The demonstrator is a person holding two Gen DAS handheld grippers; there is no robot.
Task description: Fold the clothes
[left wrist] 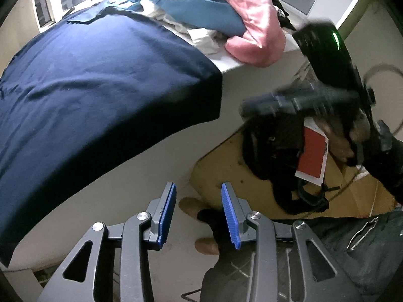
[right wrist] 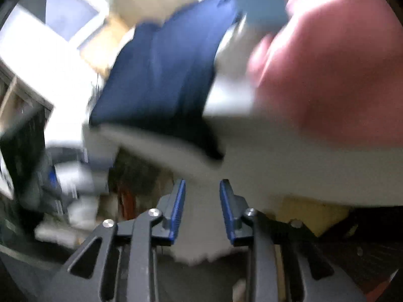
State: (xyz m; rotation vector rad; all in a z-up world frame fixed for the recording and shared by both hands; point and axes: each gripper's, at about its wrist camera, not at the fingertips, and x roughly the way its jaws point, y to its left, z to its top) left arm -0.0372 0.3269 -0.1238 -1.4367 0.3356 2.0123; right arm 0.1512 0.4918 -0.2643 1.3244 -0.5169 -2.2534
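navy shirt [left wrist: 95, 80] lies flat, hanging over the worktop [left wrist: 161, 151] edge. left tongs [left wrist: 199, 211] nearer, part open, empty. right tongs [right wrist: 202, 207] likewise, beyond its corner.

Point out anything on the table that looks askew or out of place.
The navy garment hangs over the white table's front edge, one corner drooping. Behind it, pink and teal clothes sit in an unfolded heap.

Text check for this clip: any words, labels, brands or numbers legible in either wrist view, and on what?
None can be read.
Red-and-white card on the floor by the black bag: any print is too small to read.
Navy garment, pink garment: no print visible.
Right wrist view: too blurred for any text.
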